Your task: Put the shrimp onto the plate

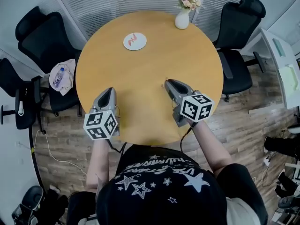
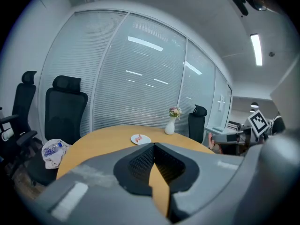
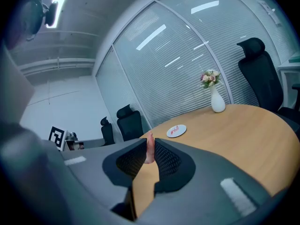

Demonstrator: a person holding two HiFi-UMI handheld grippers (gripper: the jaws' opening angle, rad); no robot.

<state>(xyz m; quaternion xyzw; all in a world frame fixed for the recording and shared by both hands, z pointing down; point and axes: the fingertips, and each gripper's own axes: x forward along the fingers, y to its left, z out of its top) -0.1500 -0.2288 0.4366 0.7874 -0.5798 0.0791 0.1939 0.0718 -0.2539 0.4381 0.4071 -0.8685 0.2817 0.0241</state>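
**Shrimp in the right gripper, plate across the worktop**

1. The left gripper [image 1: 108,91] sits at the near edge of the round worktop [image 1: 154,71], on the left side. Its jaws are together at the tips with nothing between them. It appears to have no part in this step and is best kept low, clear of the carry path.
2. The plate [image 1: 127,43] is small and white, on the far left part of the worktop, well apart from both grippers. Some pink pieces [image 1: 134,38] already lie on it. They are probably more of the same food, but too small to be sure.
3. The right gripper [image 1: 168,83] is at the near edge, right of centre, and points up the worktop. Its jaws are clamped on the shrimp.
4. The shrimp [image 3: 149,150] is pale pink and stands upright between the jaws, its tip showing just above them. The grip looks narrow.
5. The vase [image 1: 182,20] is white, holds flowers [image 1: 190,1], and stands at the far edge, right of the plate.

Handling note, as a judgement: the step in hand is the carry.
- The right gripper should travel forward and leftward, keeping level and well left of the vase.
- It should come down over a bare part of the plate rather than onto the pink pieces.
- The jaws should part only once the shrimp is close above the plate, since it may cling to one jaw or roll off the shallow rim.
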